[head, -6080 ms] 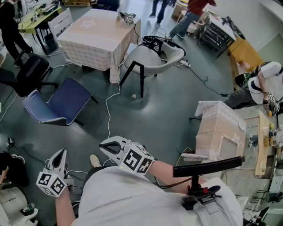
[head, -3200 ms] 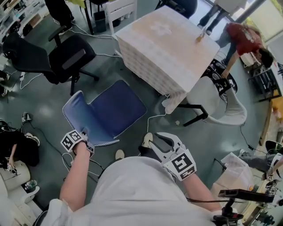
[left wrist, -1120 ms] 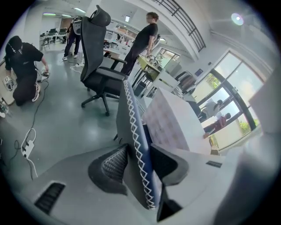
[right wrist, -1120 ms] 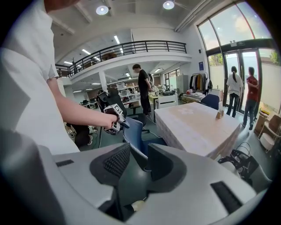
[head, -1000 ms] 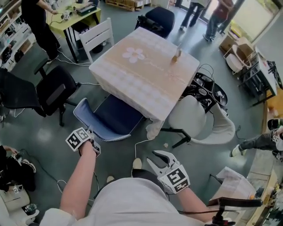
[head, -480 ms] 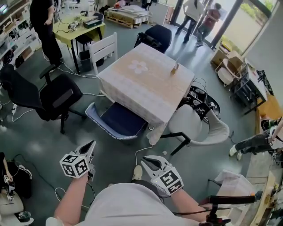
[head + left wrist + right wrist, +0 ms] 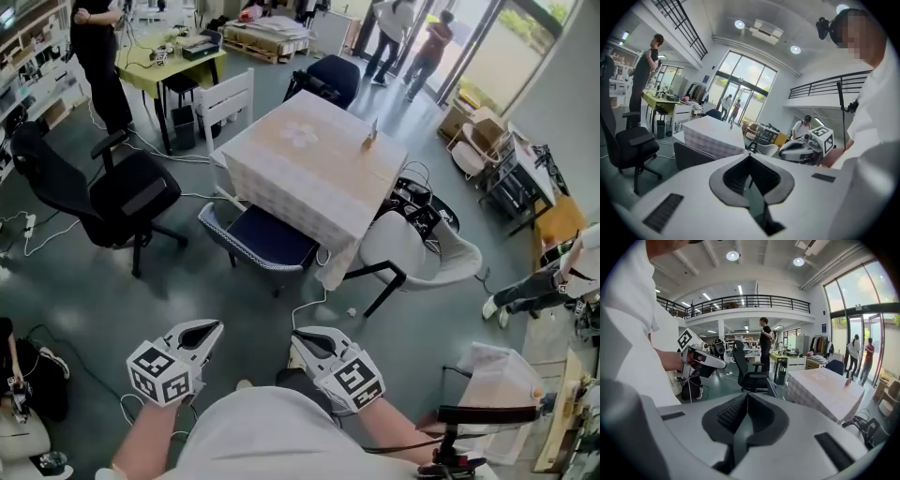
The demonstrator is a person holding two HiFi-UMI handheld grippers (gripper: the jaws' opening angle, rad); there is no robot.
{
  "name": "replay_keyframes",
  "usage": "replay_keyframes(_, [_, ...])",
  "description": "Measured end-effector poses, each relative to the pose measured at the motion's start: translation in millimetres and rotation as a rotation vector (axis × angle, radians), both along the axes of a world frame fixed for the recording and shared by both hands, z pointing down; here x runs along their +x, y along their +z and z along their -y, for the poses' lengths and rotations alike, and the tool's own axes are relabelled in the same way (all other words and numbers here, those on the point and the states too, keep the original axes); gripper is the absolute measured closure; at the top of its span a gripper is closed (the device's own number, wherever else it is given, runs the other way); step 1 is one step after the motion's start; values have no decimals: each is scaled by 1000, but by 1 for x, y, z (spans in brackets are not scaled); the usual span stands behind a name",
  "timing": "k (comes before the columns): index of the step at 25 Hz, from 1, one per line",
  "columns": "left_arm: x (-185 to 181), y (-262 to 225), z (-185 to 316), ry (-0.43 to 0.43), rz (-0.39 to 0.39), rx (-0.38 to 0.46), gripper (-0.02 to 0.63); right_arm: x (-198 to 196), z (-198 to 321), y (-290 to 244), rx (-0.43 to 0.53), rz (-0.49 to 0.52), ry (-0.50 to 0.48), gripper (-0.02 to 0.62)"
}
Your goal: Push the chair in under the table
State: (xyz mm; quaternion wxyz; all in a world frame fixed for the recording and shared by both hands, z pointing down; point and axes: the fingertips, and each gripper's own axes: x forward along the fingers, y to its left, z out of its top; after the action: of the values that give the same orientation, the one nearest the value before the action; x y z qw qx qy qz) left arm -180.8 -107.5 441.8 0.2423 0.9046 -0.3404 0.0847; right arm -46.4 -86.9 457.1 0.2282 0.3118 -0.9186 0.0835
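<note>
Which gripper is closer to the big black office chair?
Left. The left gripper is nearer the person than the black office chair and slightly right of it; the right gripper sits farther right still.

Black office chair [image 7: 136, 197] and white shell chair [image 7: 417, 255] stand well apart — yellow-green desk [image 7: 192, 66] beyond.

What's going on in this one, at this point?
A person holds a gripper in each hand, both close to the body and apart from the furniture. The left gripper and right gripper have just closed their fingers, with nothing between them. The blue chair stands with its seat partly under the cloth-covered table, its back facing the person. Neither gripper touches it.
</note>
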Motion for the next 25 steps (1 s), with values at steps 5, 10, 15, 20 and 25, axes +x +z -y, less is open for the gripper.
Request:
replay_keyframes(5, [-7, -7, -39, 58, -10, 18, 594, -25, -34, -6, 20, -8, -25, 578])
replay_keyframes(10, [-10, -16, -65, 95, -24, 38, 594, -41, -55, -12, 36, -13, -45, 578])
replay_keyframes(15, [-18, -21, -76, 103, -27, 51, 594, -54, -67, -16, 50, -12, -60, 579])
replay_keyframes(20, [-23, -17, -83, 113, -25, 51, 594, -63, -78, -14, 53, -16, -65, 580])
replay_keyframes(25, [-31, -14, -86, 98, -24, 29, 594, -71, -85, -16, 53, -20, -75, 580])
